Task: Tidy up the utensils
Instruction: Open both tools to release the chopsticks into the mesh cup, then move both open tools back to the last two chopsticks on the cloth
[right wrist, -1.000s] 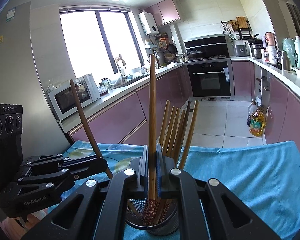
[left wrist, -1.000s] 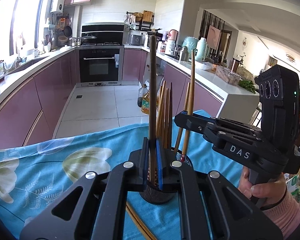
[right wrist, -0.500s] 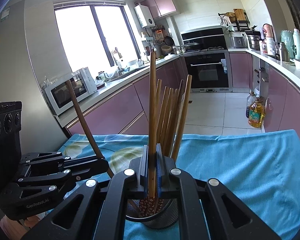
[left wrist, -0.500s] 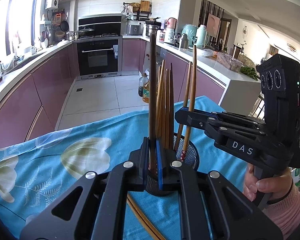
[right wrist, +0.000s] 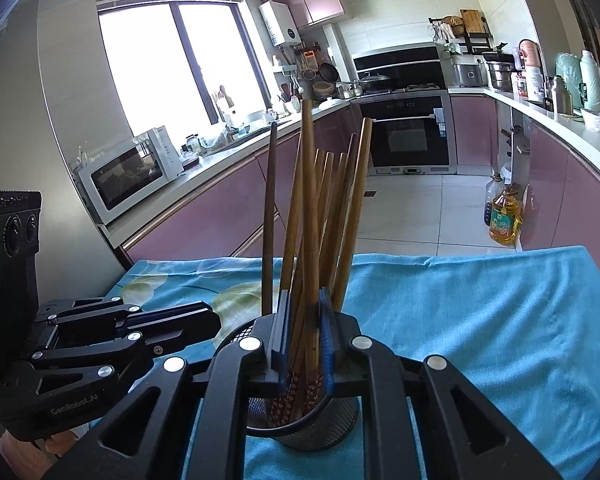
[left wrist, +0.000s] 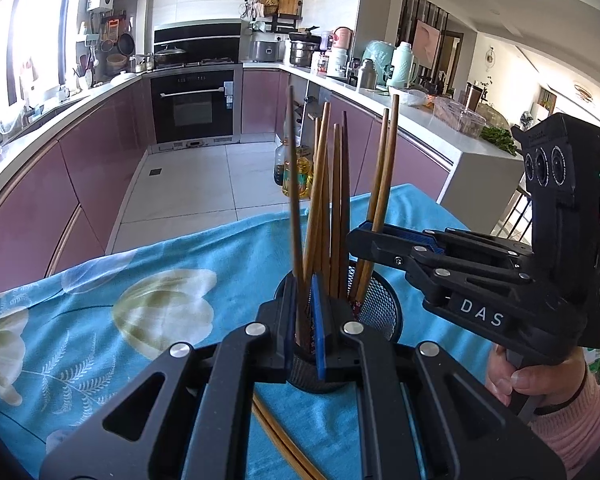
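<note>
A black mesh holder (left wrist: 380,312) (right wrist: 320,420) stands on the blue cloth with several wooden chopsticks upright in it. My left gripper (left wrist: 304,284) (right wrist: 216,320) hangs over its rim. Its blue pads sit close on either side of a dark chopstick (left wrist: 295,180) (right wrist: 269,220), which looks blurred and leans away. My right gripper (right wrist: 305,300) (left wrist: 358,236) is over the holder too, and its jaws are opening. A brown chopstick (right wrist: 309,200) stands between its pads with a gap showing, its patterned foot down in the holder.
Two loose chopsticks (left wrist: 276,432) lie on the flowered blue cloth (left wrist: 100,320) under my left gripper. The table's far edge (right wrist: 460,252) drops to a tiled floor with oil bottles (right wrist: 504,220). A hand in a pink sleeve (left wrist: 540,384) holds the right gripper.
My left gripper has sunk toward the holder, and its chopstick has swung from tilted to nearly upright. The right pads have parted a little from their chopstick.
</note>
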Available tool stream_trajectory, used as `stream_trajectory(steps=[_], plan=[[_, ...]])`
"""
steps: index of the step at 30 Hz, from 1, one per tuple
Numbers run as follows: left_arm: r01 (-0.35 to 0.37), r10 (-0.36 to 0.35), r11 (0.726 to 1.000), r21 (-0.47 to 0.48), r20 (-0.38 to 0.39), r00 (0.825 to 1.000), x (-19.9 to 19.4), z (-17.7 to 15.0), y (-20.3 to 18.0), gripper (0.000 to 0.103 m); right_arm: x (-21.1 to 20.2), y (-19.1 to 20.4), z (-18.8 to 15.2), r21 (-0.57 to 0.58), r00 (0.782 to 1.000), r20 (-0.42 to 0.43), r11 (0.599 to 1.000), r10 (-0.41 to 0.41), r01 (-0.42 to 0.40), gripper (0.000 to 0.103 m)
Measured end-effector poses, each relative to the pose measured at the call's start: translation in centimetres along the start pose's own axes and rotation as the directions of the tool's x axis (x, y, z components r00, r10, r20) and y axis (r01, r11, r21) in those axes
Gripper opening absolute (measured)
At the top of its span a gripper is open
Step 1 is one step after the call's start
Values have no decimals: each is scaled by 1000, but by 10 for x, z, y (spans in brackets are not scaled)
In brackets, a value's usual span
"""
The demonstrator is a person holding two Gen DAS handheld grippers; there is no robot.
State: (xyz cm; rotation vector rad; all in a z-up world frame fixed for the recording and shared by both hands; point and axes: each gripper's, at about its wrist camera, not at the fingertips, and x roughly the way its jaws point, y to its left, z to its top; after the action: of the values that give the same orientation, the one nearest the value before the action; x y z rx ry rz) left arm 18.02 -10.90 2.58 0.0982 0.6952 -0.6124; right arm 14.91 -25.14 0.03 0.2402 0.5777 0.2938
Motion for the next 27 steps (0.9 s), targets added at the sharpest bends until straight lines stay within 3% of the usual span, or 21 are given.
stream_trajectory(steps=[7,10,11,12,20,27], plan=[[9,-9,1000,-14,6,1000,0,-5,3,8,-9,4,-3,-3,1000,24,1000,-10,10,21],[7,-6,1000,-26,17,1000,-4,-8,4,16,-15,5,-4,-1,999,44,1000,-11,11,41],[3,-3,1000,-28,20,1000,-6,-10,4,17,-19,6,-3,-2,998,59,1000,-27,27,55],[-3,3,1000,-27,23,1000,-7,-12,4,17,-22,7,-3,-5,997,70,999,-31,32,57],[-25,27,999,-41,42,999,-20,-24,8,22,-42,9,-4,-20,995,97,999,-24,26,57],[-69,72,995,-66,48,996,-35,-45,13,33,-59,15,-18,-64,996,86,998,2,3,57]])
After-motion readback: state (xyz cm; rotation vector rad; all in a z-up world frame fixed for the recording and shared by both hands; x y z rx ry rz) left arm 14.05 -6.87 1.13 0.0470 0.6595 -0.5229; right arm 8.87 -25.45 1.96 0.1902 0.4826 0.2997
